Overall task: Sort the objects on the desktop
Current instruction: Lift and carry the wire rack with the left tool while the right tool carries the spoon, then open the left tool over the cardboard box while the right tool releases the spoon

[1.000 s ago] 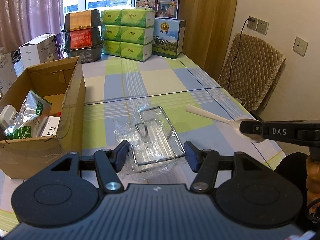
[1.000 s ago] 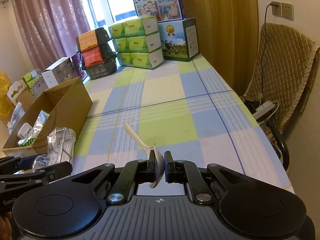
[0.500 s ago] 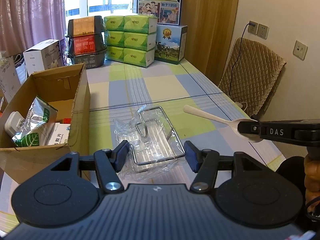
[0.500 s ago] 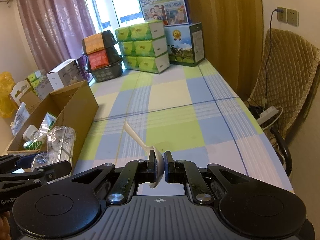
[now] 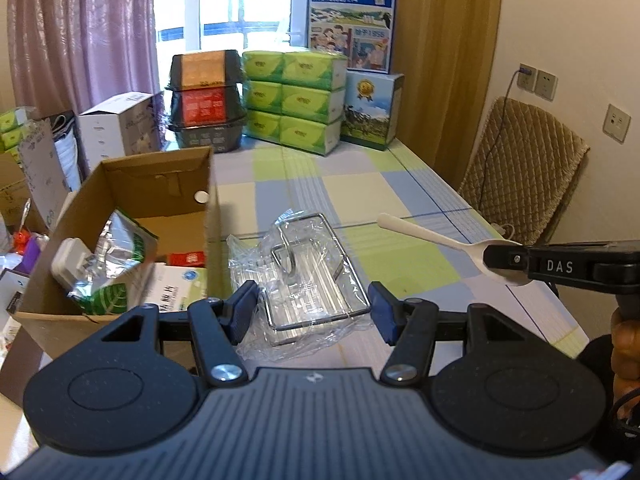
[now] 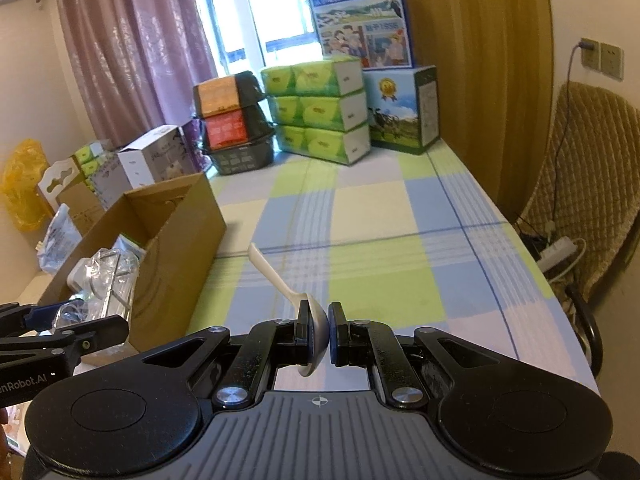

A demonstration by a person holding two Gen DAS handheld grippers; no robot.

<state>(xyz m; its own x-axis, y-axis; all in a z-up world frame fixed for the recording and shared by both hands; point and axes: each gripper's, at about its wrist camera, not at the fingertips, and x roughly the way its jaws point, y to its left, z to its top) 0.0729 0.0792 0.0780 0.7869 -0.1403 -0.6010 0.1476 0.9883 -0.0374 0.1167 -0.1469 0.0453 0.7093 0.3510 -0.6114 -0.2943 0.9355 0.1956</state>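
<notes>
**Spoon and wire rack headed for the box**

The white spoon is pinched by its bowl in the right gripper, above the surface. The left gripper is spread around the plastic-wrapped wire rack, apparently carrying it. Clear the cardboard box wall first; packets already crowd inside.

The checked tabletop lay bare through its middle, wide enough for a claw to pass. The cardboard box walled off the left side (its open top was already crowded with packets). Stacked tissue packs and a milk carton closed the far end. A padded chair stood just beside the right edge.
</notes>
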